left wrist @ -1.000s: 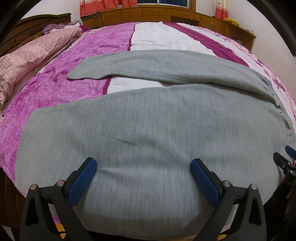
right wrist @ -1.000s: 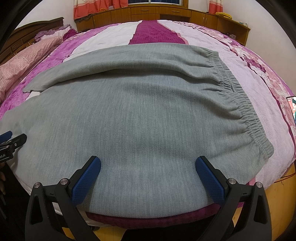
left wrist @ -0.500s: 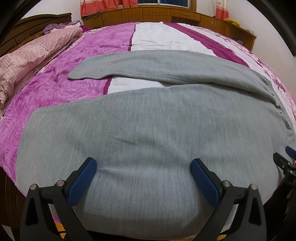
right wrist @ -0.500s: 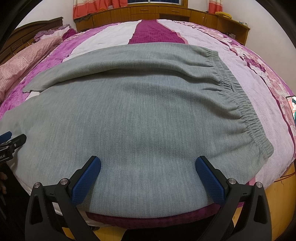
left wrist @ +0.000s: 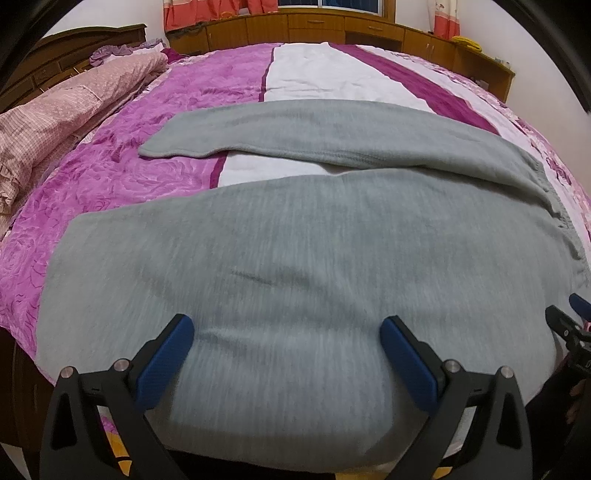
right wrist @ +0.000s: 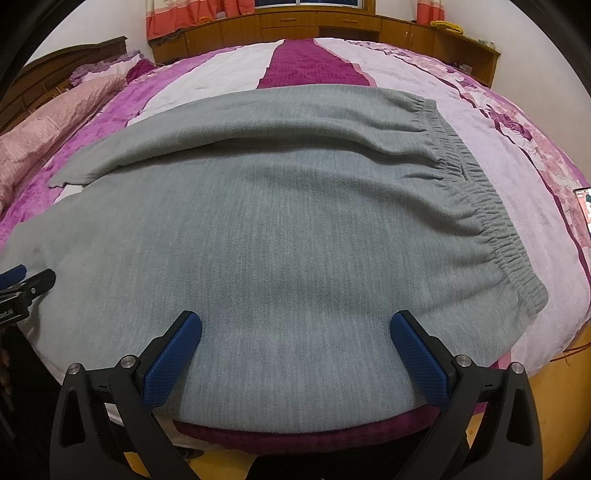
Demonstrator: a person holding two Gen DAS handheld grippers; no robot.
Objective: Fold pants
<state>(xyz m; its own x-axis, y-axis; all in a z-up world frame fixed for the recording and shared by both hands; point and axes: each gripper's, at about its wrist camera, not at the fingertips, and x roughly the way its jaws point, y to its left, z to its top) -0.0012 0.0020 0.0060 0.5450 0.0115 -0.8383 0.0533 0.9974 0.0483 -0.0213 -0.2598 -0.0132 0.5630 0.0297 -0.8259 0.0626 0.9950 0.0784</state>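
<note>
Grey fleece pants (left wrist: 295, 236) lie flat across the bed, legs spread apart toward the left and the elastic waistband (right wrist: 491, 206) at the right. My left gripper (left wrist: 286, 334) is open over the near leg's edge with nothing between its blue pads. Open too is my right gripper (right wrist: 295, 330), which hovers over the near hip area close to the waistband. Each gripper shows at the edge of the other's view. The far leg's cuff (left wrist: 162, 147) rests on the purple cover.
The pants lie on a purple, magenta and white bedspread (left wrist: 306, 70). A pink checked quilt (left wrist: 55, 110) is bunched at the far left. Wooden cabinets (right wrist: 332, 22) line the far wall. A phone (right wrist: 584, 206) lies at the bed's right edge.
The left gripper view has shifted slightly, with motion blur on the near leg. The right gripper and the pants stay as they were.
</note>
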